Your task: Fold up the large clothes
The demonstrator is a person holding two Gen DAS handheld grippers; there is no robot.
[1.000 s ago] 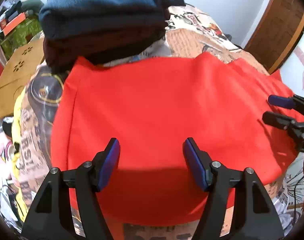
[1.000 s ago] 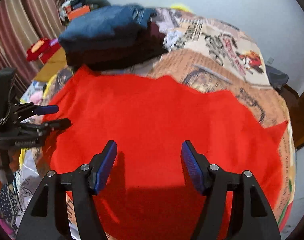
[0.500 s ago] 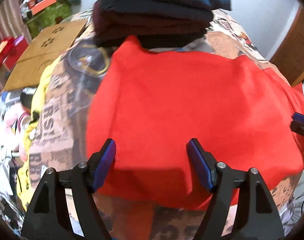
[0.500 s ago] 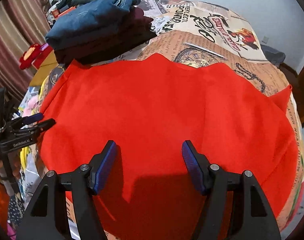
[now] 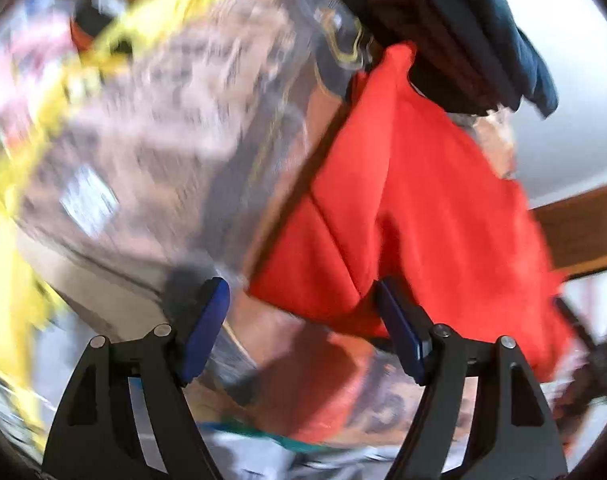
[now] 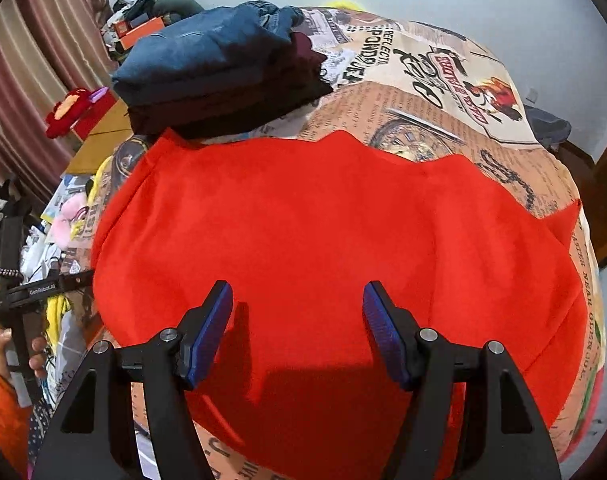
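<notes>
A red garment (image 6: 327, 248) is spread flat on a bed (image 6: 443, 92) covered in a newspaper-print sheet. It lies directly beneath and ahead of the right tool (image 6: 297, 328), whose jaws stand partly open with nothing gripped between them. A stack of folded dark clothes (image 6: 219, 68) is seen beyond the garment's far edge.

The left tool (image 5: 299, 332) is shown in a blurred, tilted view at the garment's left side. Its jaws are spread wide and empty, with the garment's near corner just ahead of its right pad.

The cloth is judged soft, light and limp; it would sag and crease wherever it is lifted, and a double layer is likely. A hold is best taken at a corner or along an edge, pinching both layers, so that the fold can be carried over evenly.
</notes>
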